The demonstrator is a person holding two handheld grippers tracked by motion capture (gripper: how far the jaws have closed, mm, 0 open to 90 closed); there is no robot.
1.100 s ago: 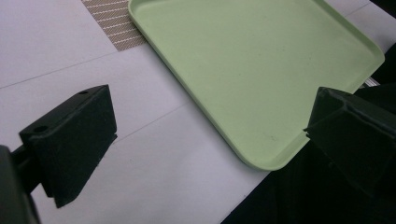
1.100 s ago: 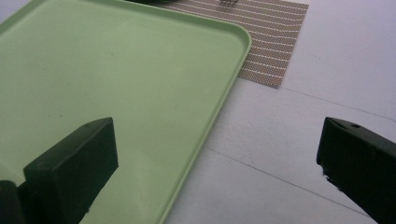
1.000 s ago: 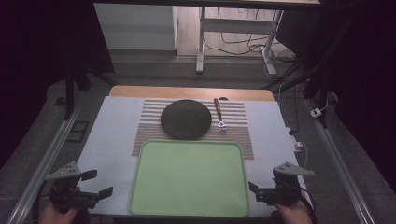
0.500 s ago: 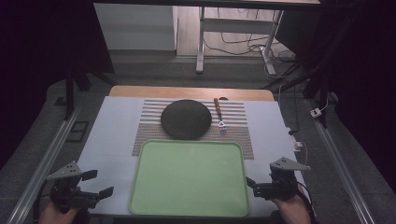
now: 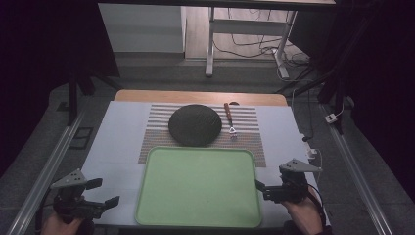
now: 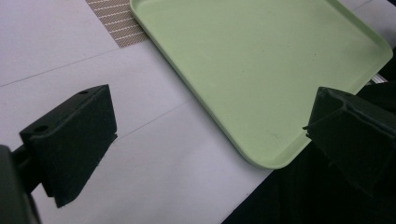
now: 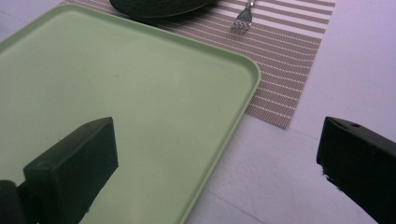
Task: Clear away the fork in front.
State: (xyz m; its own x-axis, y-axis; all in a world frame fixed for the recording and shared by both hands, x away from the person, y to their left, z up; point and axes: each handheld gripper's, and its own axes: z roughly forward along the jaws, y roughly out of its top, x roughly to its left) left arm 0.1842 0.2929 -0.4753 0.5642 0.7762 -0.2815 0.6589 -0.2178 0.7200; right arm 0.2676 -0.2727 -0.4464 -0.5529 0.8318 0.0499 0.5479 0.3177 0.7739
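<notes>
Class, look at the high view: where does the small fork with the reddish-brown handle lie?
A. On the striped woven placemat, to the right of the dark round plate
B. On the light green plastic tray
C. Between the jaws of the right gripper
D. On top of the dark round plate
A: the small fork with the reddish-brown handle lies on the striped woven placemat, beside the dark round plate, beyond the light green plastic tray.

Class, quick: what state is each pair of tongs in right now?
Left tongs: open, holding nothing.
Right tongs: open, holding nothing, beside the flat light-green plastic tray.

Pale green tray (image 5: 198, 188), brown-and-white striped mat (image 5: 249, 128), dark plate (image 5: 195, 125)
</notes>
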